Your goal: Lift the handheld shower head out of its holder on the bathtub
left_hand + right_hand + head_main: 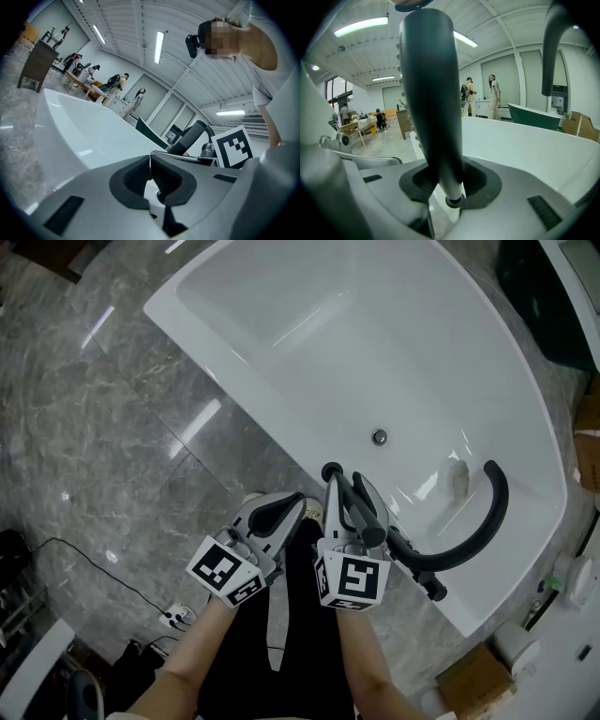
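Observation:
My right gripper [349, 495] is shut on the dark handheld shower head [359, 517], which hangs over the near rim of the white bathtub [234, 399]. In the right gripper view the shower head [429, 93] stands upright, with its lower end squeezed between the pads of the right gripper [445, 180]. A curved black faucet spout [487, 512] arches over the tub just to the right. My left gripper [286, 510] hovers beside the right one, and its jaws are shut on nothing. In its own view the left gripper [151, 161] has its pads touching.
The tub's drain [379, 437] lies beyond the grippers. A grey marble floor [112, 427] surrounds the tub. A power strip with cables [173, 618] lies at the lower left, and a cardboard box [473, 676] sits at the lower right. People stand far off in the hall.

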Demonstrator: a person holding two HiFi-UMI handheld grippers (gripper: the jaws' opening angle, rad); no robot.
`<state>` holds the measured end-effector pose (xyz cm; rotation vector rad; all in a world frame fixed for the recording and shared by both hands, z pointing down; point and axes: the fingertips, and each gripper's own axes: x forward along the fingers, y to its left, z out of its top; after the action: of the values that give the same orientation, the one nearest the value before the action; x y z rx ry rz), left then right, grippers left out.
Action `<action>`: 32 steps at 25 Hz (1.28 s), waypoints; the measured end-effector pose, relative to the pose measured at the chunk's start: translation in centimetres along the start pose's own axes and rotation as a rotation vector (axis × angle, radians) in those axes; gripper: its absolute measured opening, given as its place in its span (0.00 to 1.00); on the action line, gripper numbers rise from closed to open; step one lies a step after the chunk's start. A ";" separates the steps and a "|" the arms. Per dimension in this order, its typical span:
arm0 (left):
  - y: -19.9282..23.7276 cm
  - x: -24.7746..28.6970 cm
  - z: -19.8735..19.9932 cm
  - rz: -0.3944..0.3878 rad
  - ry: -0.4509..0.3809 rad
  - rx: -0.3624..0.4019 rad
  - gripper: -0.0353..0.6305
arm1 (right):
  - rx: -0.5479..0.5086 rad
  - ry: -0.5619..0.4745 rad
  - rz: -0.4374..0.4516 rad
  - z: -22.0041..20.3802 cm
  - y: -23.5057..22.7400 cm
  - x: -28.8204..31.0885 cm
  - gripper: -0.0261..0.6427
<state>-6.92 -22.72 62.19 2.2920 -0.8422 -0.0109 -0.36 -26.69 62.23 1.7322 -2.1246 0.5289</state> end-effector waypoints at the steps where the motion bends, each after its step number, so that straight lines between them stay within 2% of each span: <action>1: -0.2 -0.3 0.3 -0.001 0.001 0.004 0.07 | -0.004 -0.003 0.002 0.4 0.3 -0.3 0.23; 11: -2.8 -3.1 4.9 -0.012 -0.008 0.073 0.07 | -0.016 -0.047 -0.002 6.0 1.9 -3.6 0.23; 16: -5.0 -4.3 6.7 -0.040 0.019 0.142 0.07 | -0.022 -0.060 -0.010 8.2 1.7 -6.0 0.23; 20: -6.8 -5.7 7.6 -0.070 0.032 0.149 0.07 | -0.025 -0.070 0.005 9.7 2.8 -8.1 0.23; 26: -9.9 -6.5 9.6 -0.099 0.005 0.138 0.07 | -0.016 -0.096 0.021 12.6 3.8 -11.0 0.23; 32: -11.7 -7.2 12.3 -0.110 -0.008 0.169 0.07 | -0.036 -0.116 0.041 15.5 4.0 -13.7 0.23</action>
<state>-8.80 -19.44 44.11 2.4961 -0.7443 0.0021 -2.16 -21.98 41.77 1.7424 -2.2389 0.4079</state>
